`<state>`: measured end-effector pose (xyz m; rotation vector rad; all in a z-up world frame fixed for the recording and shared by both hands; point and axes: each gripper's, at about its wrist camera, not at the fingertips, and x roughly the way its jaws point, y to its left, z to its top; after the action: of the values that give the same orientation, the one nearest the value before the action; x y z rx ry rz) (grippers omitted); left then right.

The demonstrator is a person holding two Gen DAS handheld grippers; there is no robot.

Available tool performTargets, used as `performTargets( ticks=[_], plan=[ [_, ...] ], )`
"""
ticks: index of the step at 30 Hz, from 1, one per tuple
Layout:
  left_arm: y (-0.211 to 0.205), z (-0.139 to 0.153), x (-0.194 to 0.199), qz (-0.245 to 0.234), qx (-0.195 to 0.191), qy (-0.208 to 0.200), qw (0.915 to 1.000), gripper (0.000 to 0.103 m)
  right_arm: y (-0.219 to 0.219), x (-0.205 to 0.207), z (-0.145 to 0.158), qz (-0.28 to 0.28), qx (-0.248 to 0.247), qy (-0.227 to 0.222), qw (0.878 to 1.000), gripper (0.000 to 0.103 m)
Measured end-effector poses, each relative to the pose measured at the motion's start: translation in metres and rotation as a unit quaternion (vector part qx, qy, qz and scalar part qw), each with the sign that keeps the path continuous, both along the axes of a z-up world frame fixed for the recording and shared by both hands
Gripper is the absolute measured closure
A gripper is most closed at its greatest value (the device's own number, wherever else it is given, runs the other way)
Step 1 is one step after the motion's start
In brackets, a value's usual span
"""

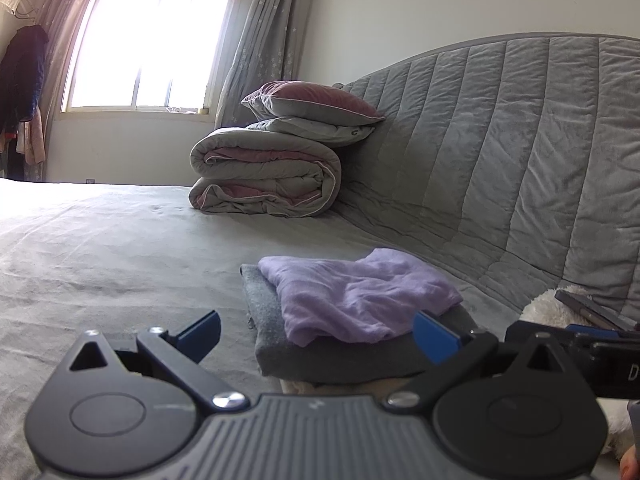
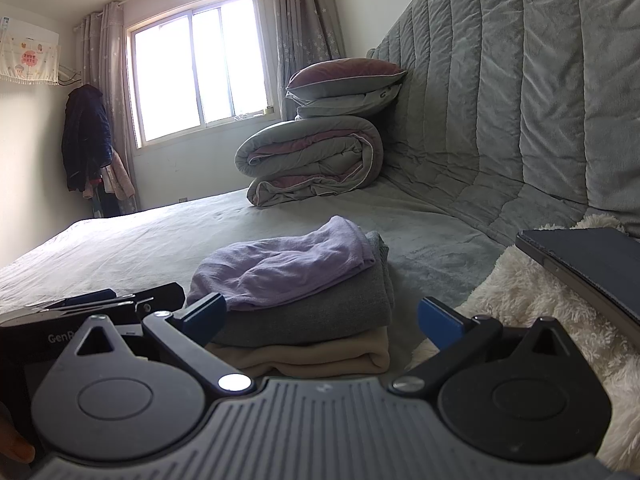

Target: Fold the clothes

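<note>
A stack of folded clothes lies on the grey bed sheet [image 1: 100,240]. A lilac garment [image 1: 356,292] [image 2: 288,264] sits loosely folded on top, over a folded grey garment [image 1: 340,356] [image 2: 320,312], with a beige one [image 2: 320,356] at the bottom. My left gripper [image 1: 318,334] is open just in front of the stack, holding nothing. My right gripper [image 2: 322,318] is also open and empty, facing the stack from its right side. The left gripper's body [image 2: 80,312] shows at the left edge of the right wrist view.
A rolled grey-pink duvet [image 1: 268,176] with two pillows [image 1: 312,104] stands at the bed's far end against the quilted grey headboard [image 1: 520,140]. A white fluffy blanket [image 2: 532,304] with a dark tablet-like case [image 2: 588,264] lies to the right. A window [image 1: 152,44] and hanging coats [image 2: 86,136] lie beyond.
</note>
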<state>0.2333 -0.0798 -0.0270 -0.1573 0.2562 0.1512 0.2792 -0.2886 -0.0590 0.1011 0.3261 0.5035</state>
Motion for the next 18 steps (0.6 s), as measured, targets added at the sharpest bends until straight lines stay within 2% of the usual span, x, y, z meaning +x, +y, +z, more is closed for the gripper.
performTargets(
  ticks=[4,18],
  plan=[
    [0.0047,-0.0001,-0.0002,-0.002,-0.013,-0.001,0.9999,0.001,0.0003,-0.0002,-0.0001,-0.001,0.000,0.000,1.000,0.000],
    [0.0043,0.0005,0.0000,-0.007,-0.008,0.004,0.9999,0.001,0.0020,-0.0008,-0.0013,-0.001,-0.005,0.002,1.000,0.000]
  ],
)
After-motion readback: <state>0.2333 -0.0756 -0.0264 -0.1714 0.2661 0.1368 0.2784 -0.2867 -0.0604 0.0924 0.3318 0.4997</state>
